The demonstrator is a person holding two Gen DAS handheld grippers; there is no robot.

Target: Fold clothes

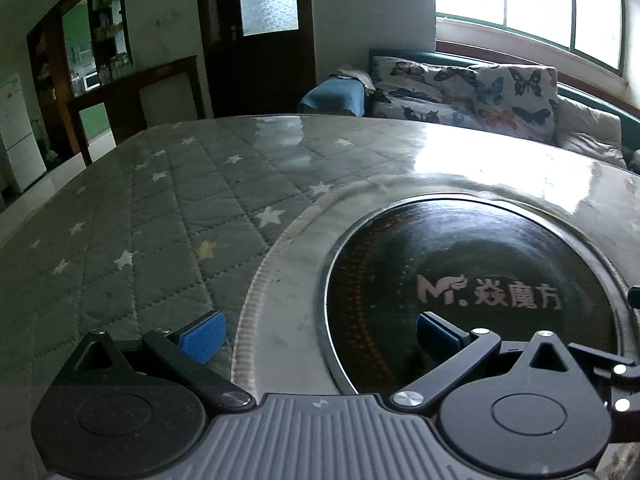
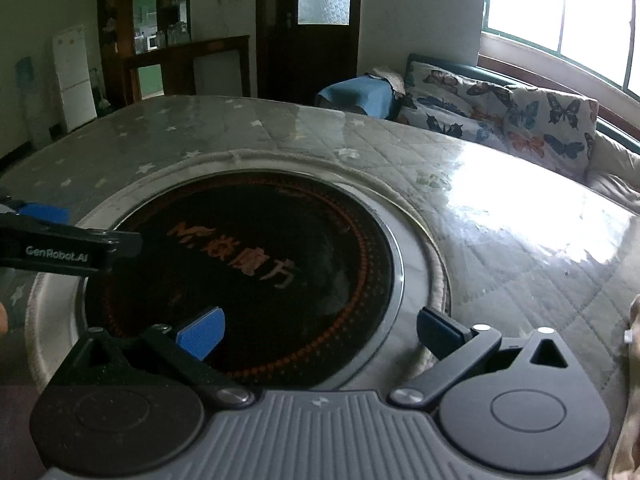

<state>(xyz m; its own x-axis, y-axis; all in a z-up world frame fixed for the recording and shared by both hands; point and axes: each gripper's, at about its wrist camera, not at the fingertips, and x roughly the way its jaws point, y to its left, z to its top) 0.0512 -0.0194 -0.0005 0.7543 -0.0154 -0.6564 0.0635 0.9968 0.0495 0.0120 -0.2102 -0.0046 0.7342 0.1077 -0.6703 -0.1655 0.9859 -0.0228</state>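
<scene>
Both of my tongs hang above the table with nothing between their blue pads. My left gripper [image 1: 320, 330] is spread wide, 1 pad over the quilted star-patterned cover [image 1: 132, 216] and the other over the round black hotplate [image 1: 472, 292] sunk in the table's middle. My right gripper [image 2: 320, 330] is spread just as wide, 1 pad over the hotplate [image 2: 240, 272] and the other at its pale ring. From the right wrist view I see the left gripper [image 2: 60, 240] at the left edge, near the hotplate rim. A beige cloth [image 2: 630, 392], which I take for the garment, shows only as a sliver at the right edge, just beside my right gripper and untouched. Behind the table stands a sofa with butterfly cushions [image 1: 480, 92].
</scene>
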